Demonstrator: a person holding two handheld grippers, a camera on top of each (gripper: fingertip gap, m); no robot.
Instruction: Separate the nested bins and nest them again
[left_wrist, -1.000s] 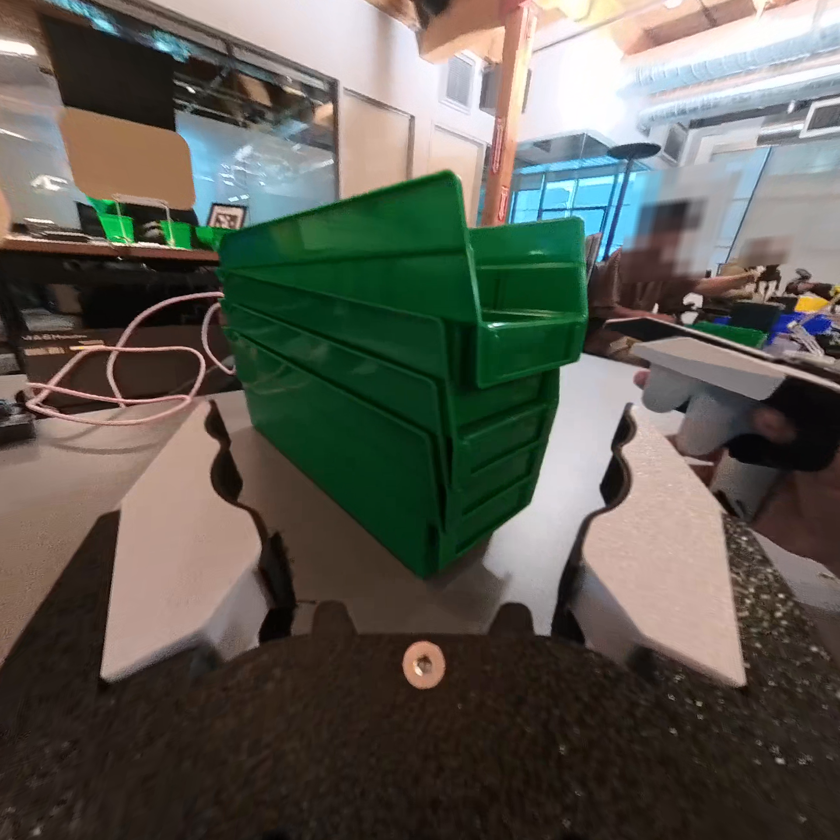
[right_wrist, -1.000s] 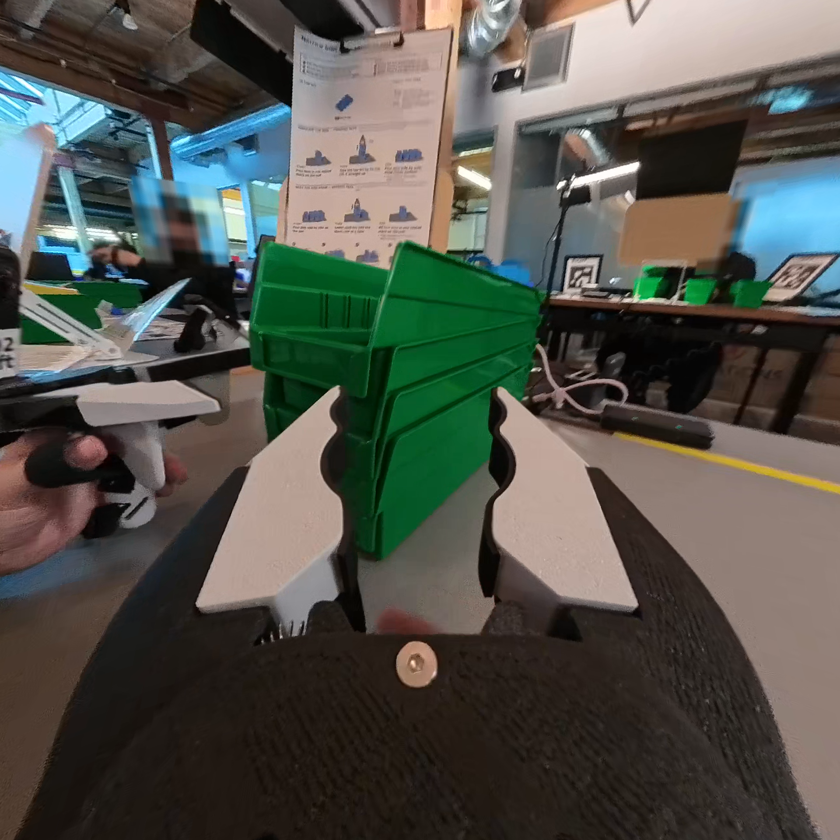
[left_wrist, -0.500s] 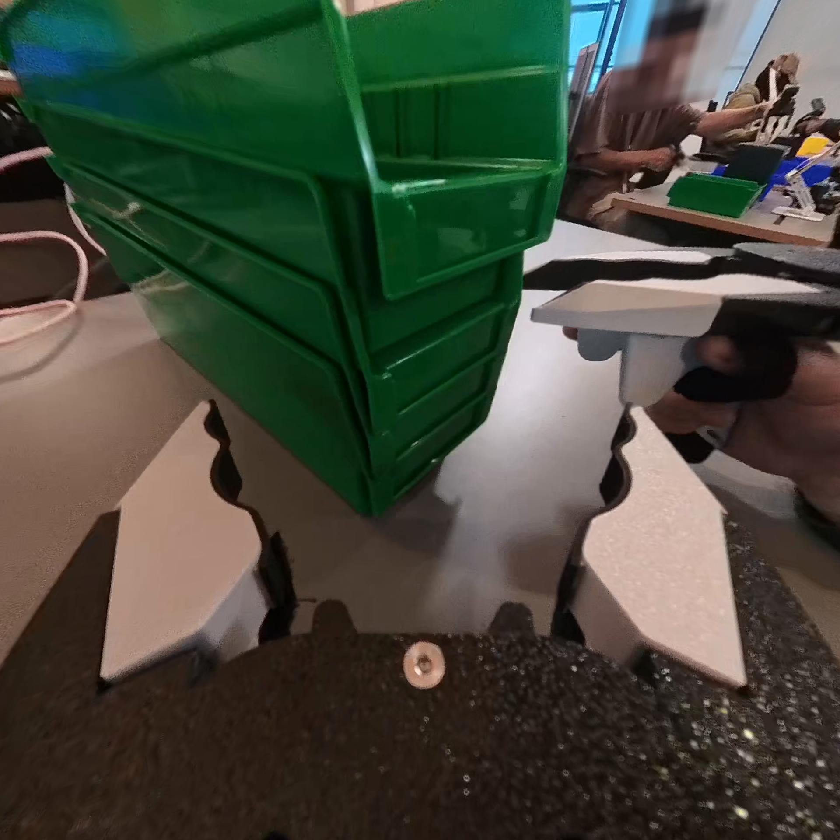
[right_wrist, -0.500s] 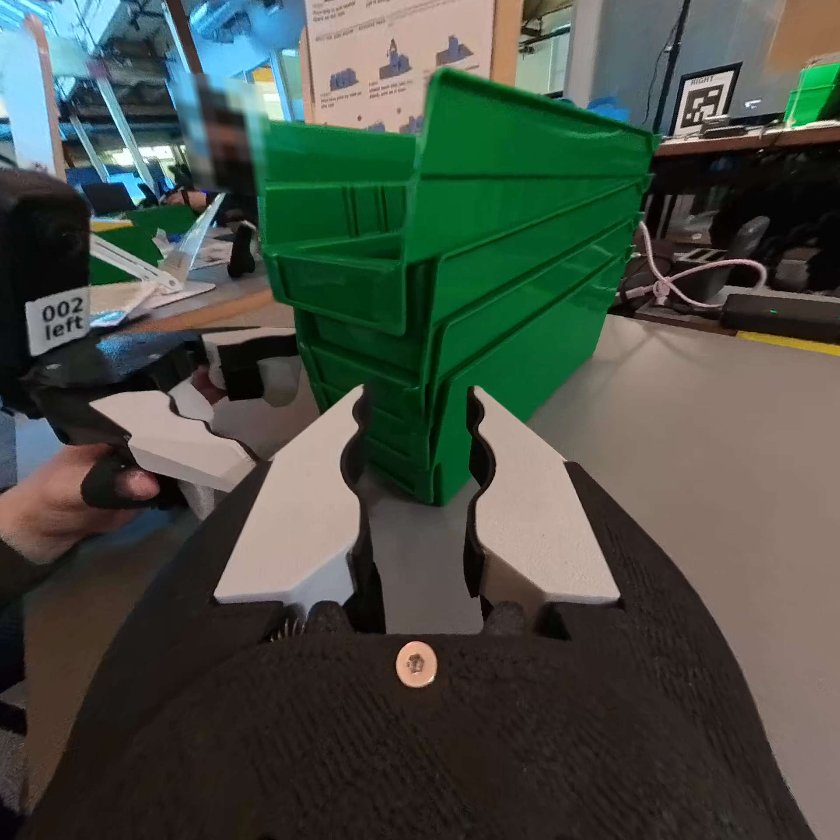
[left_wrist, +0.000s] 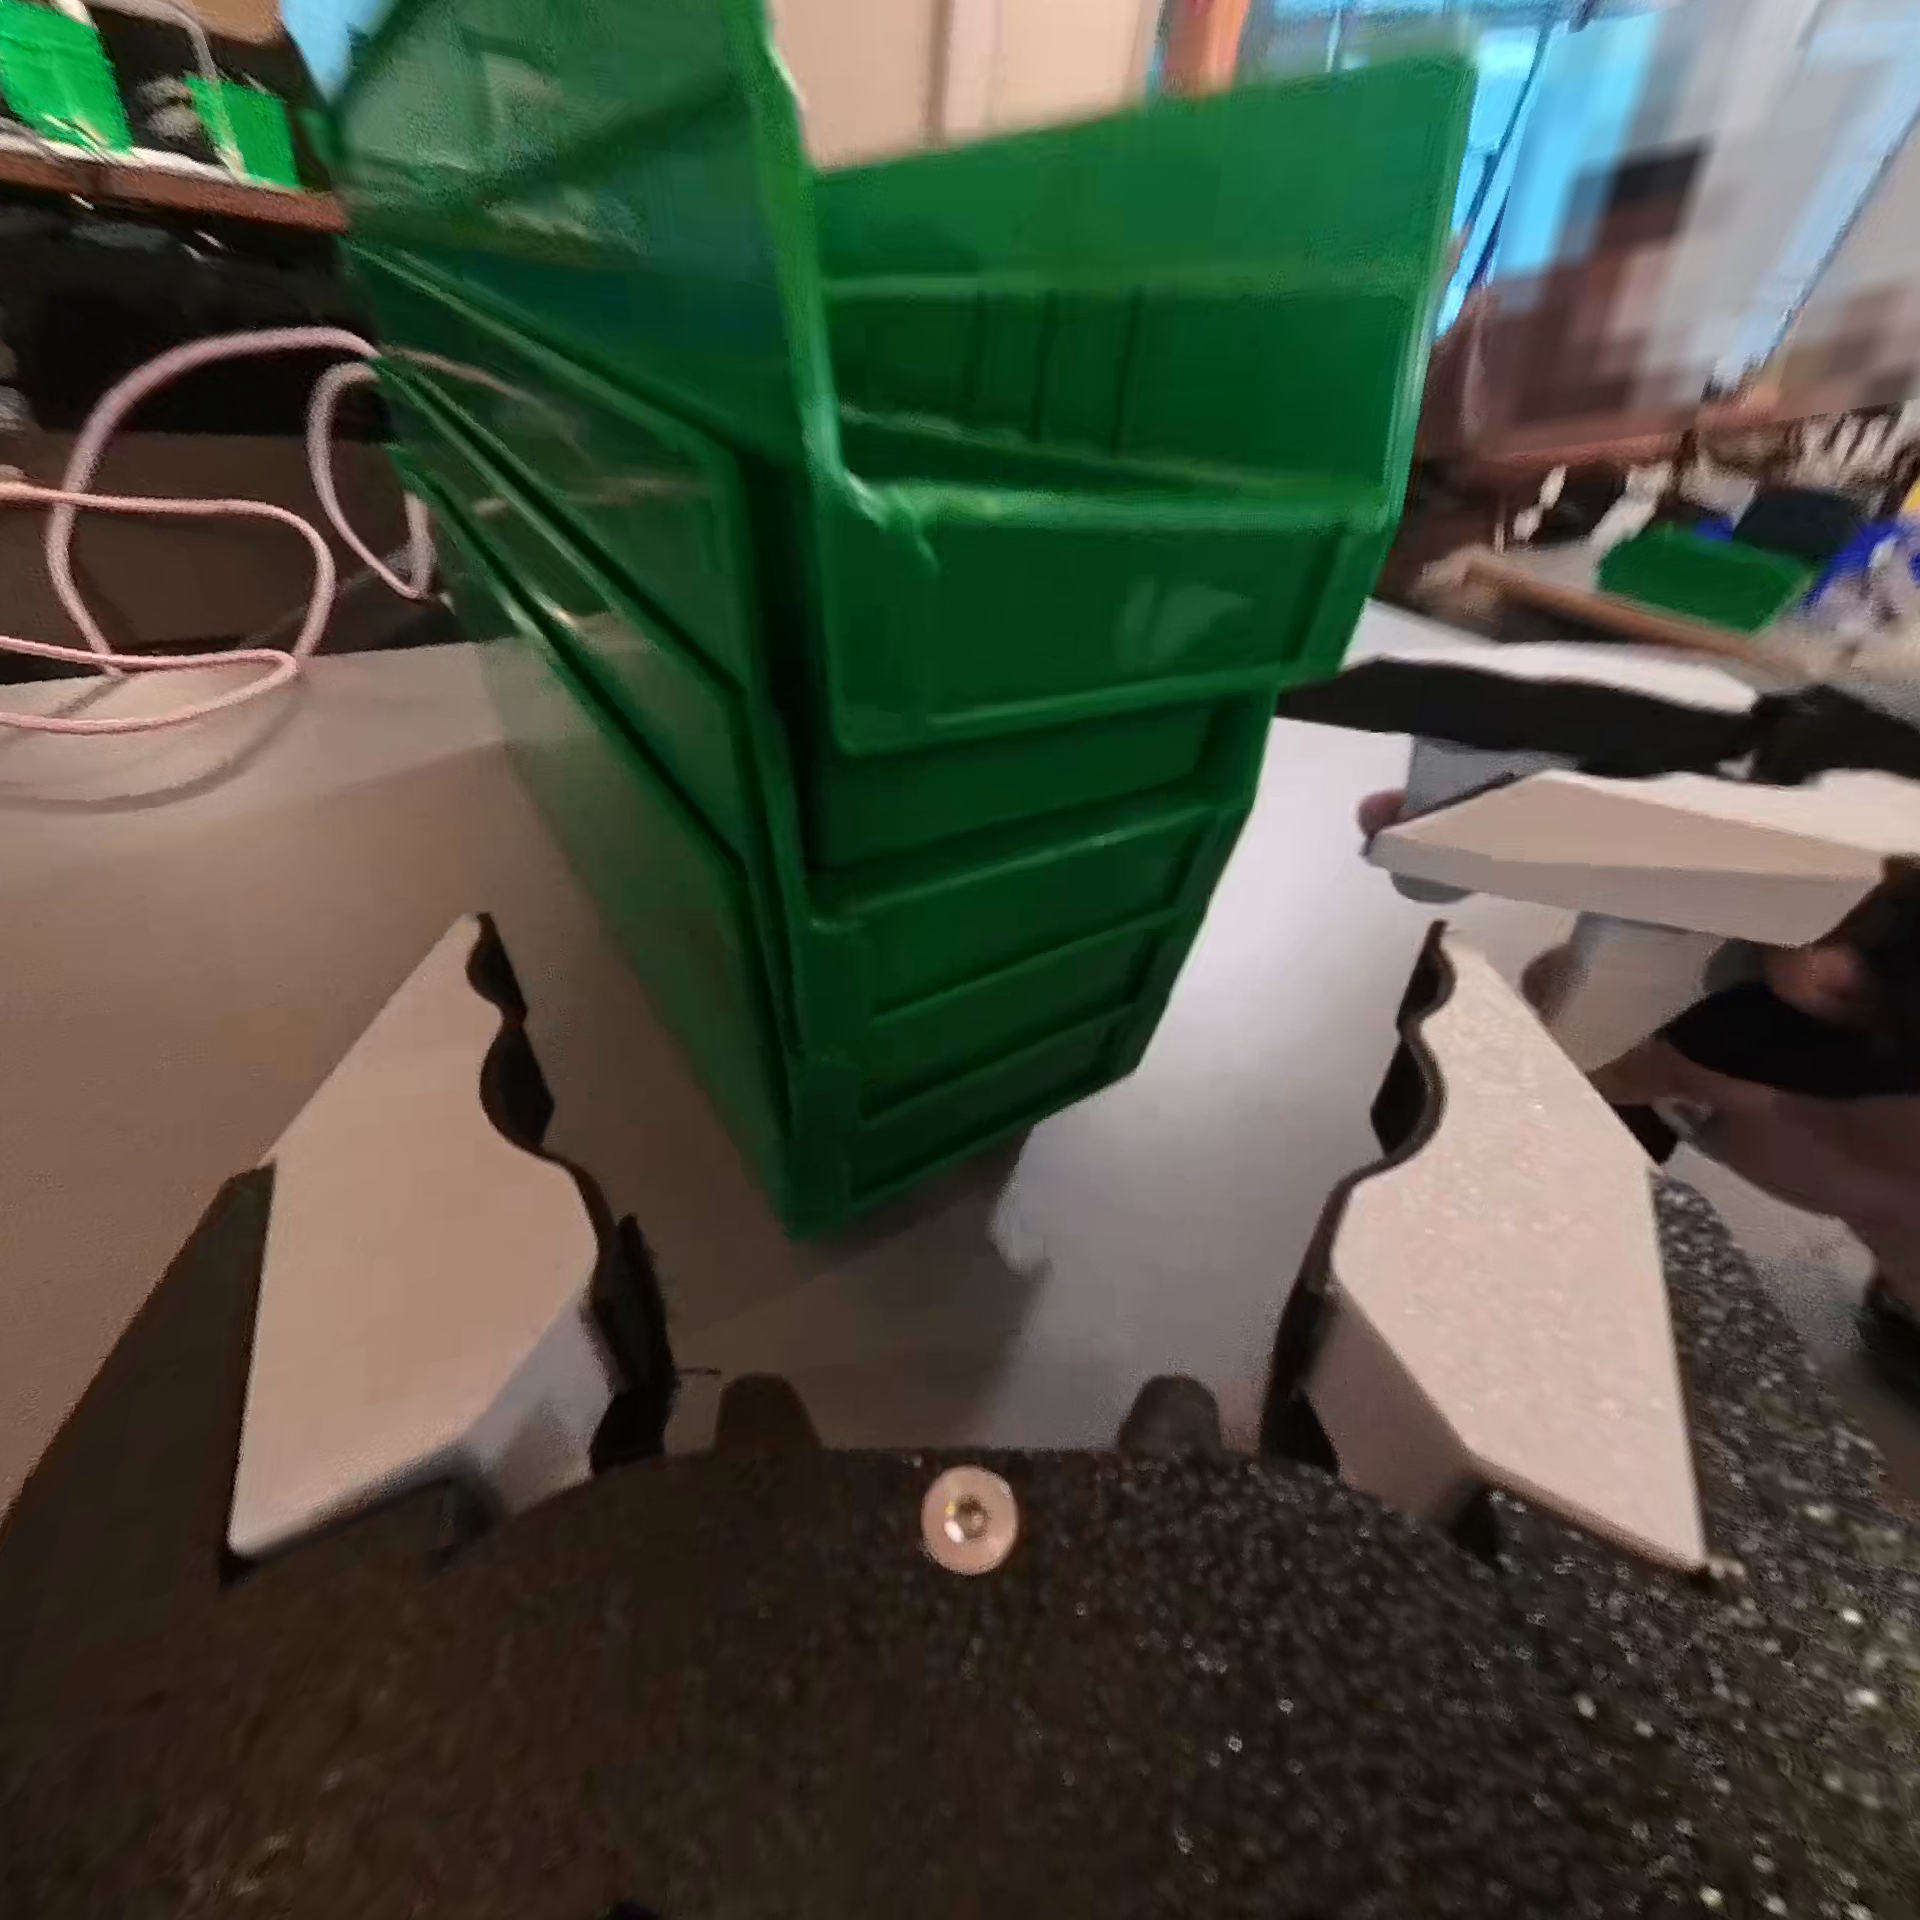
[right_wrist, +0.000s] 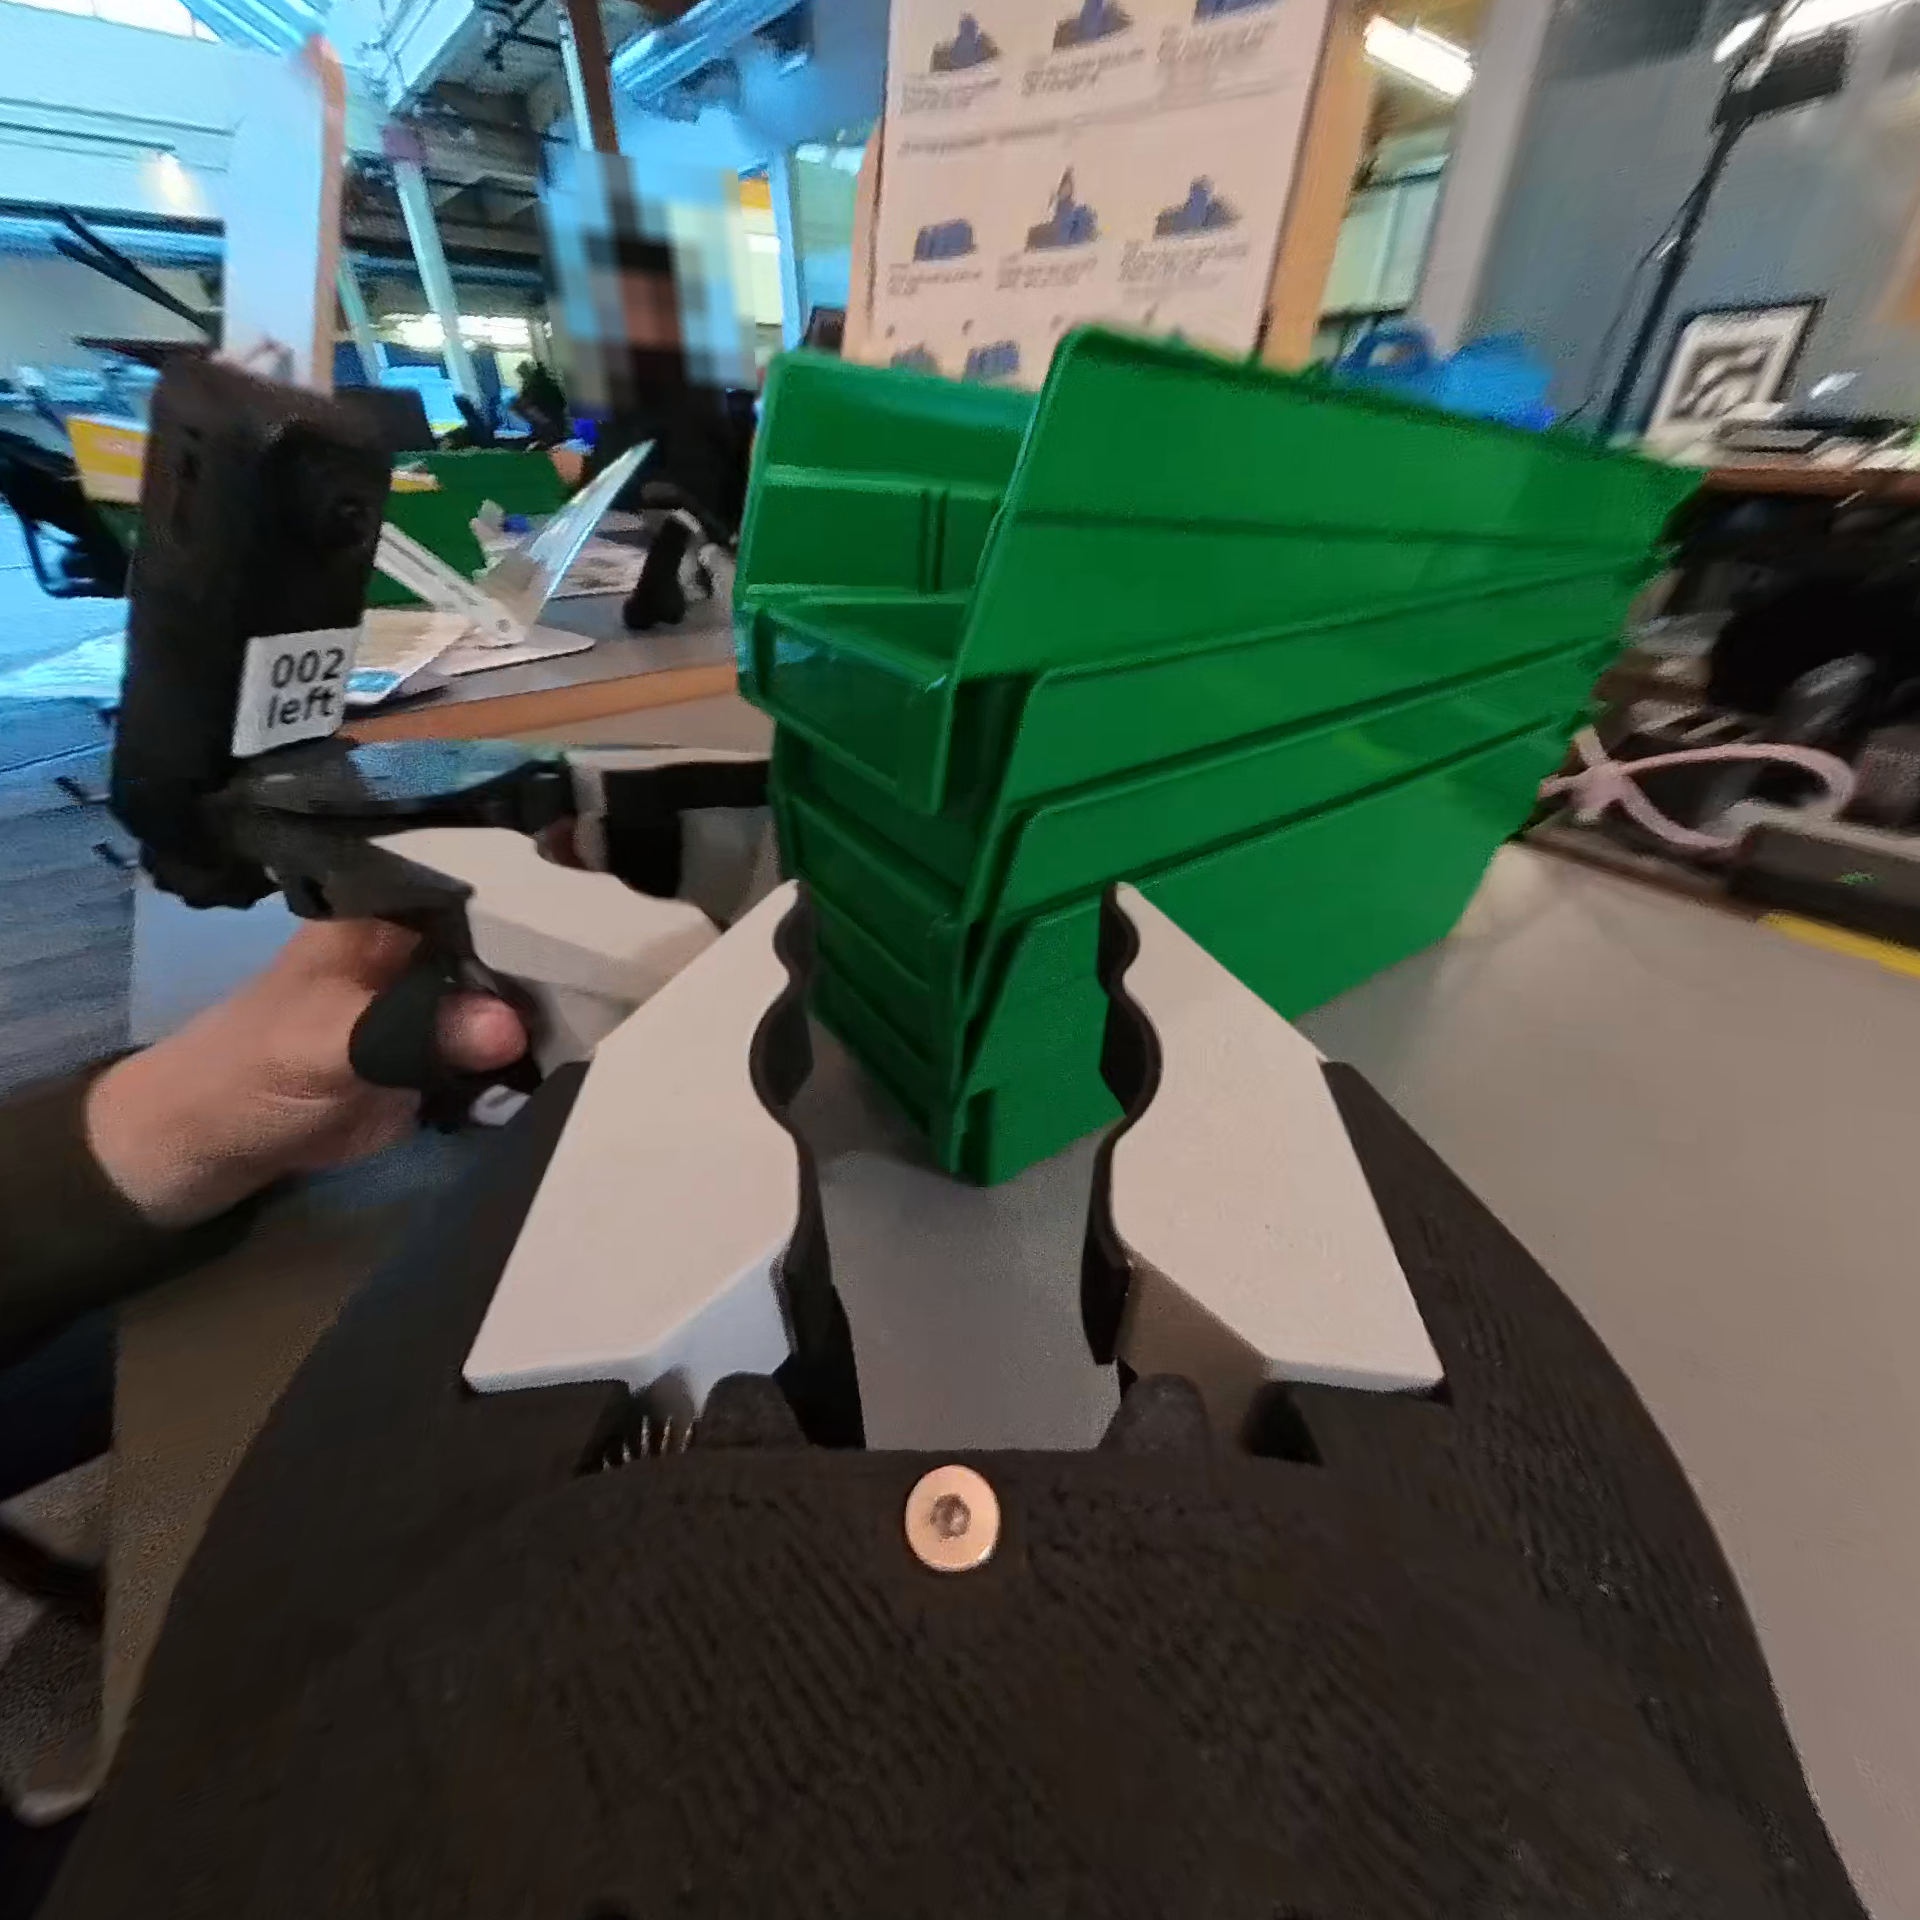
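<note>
Closer now, right gripper straddles nested bins' corner.

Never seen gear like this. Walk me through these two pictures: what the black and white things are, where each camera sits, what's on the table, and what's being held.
There is no robot here. A person holds a hand tool in each hand, each with two white fingers and a camera looking out along them. One picture comes from the left gripper, the other from the right gripper; the black bulk at the bottom is the tool's own body. On the grey table stands a stack of green bins nested one inside another. Both grippers are open and hold nothing; the right one's fingers frame the stack's lower corner. The person's hand gripping the left tool shows in the right view. A pink cable lies behind.
</note>
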